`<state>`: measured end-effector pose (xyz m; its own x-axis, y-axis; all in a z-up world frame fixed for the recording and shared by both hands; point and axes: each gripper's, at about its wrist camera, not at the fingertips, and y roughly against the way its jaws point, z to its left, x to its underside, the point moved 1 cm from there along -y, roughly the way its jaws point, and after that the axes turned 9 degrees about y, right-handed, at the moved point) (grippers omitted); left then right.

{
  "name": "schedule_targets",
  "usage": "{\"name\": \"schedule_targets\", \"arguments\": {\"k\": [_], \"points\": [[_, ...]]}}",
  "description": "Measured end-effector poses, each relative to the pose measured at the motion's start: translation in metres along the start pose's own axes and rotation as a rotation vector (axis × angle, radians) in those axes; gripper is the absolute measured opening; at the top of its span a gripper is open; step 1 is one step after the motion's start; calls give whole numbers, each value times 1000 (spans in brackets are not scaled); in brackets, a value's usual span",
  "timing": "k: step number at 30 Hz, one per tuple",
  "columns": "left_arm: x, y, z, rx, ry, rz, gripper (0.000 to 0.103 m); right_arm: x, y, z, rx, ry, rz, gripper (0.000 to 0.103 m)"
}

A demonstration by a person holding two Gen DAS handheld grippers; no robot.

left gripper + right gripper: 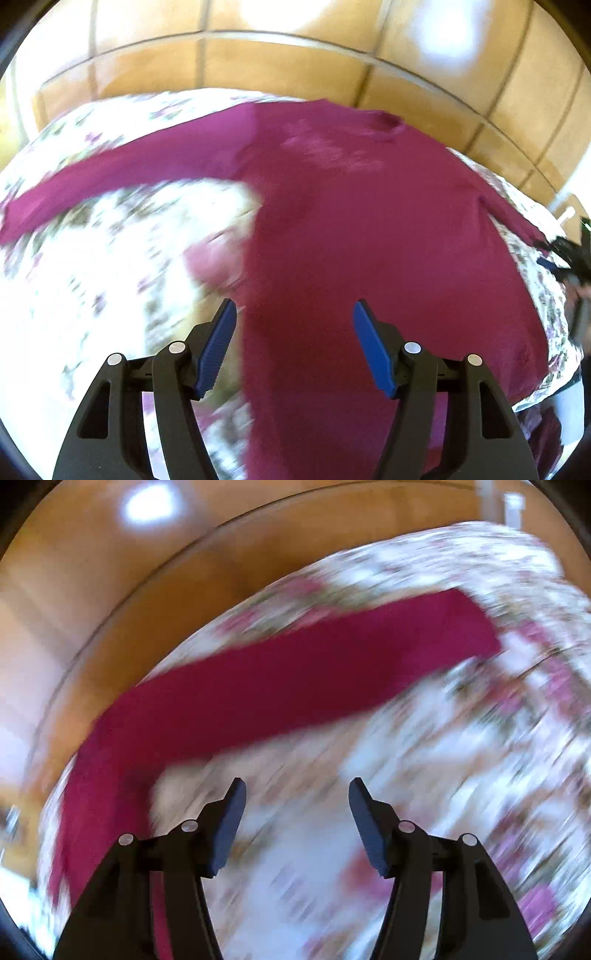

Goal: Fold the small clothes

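Note:
A magenta long-sleeved top (pixel 369 221) lies spread on a floral cloth (pixel 92 277), its neck toward the far edge and one sleeve (pixel 110 177) stretched out to the left. My left gripper (pixel 293 314) hovers over the body of the top, jaws open, nothing between the blue pads (pixel 218 347). In the right wrist view the other sleeve (pixel 295 679) runs diagonally across the floral cloth (pixel 461 775). My right gripper (pixel 295 794) stands open above the bare cloth beside that sleeve, holding nothing. Both views are motion-blurred.
The cloth-covered surface ends near an orange tiled floor (pixel 258 62) beyond its far edge. At the right border of the left wrist view shows the tip of another dark tool (pixel 565 254) near the sleeve end. A white object (pixel 513 506) stands on the floor at the top right.

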<state>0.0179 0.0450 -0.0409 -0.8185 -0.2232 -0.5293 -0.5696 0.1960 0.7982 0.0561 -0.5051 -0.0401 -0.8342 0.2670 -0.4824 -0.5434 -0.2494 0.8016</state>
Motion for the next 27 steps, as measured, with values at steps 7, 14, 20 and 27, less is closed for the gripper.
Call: {"name": "schedule_targets", "arguments": {"k": [7, 14, 20, 27], "points": [[42, -1, 18, 65, 3, 132, 62, 100, 9, 73, -175, 214, 199, 54], [48, -1, 0, 143, -79, 143, 10, 129, 22, 101, -100, 319, 209, 7], [44, 17, 23, 120, -134, 126, 9, 152, 45, 110, -168, 385, 242, 6], [35, 22, 29, 97, -134, 147, 21, 159, 27, 103, -207, 320, 290, 14]]}}
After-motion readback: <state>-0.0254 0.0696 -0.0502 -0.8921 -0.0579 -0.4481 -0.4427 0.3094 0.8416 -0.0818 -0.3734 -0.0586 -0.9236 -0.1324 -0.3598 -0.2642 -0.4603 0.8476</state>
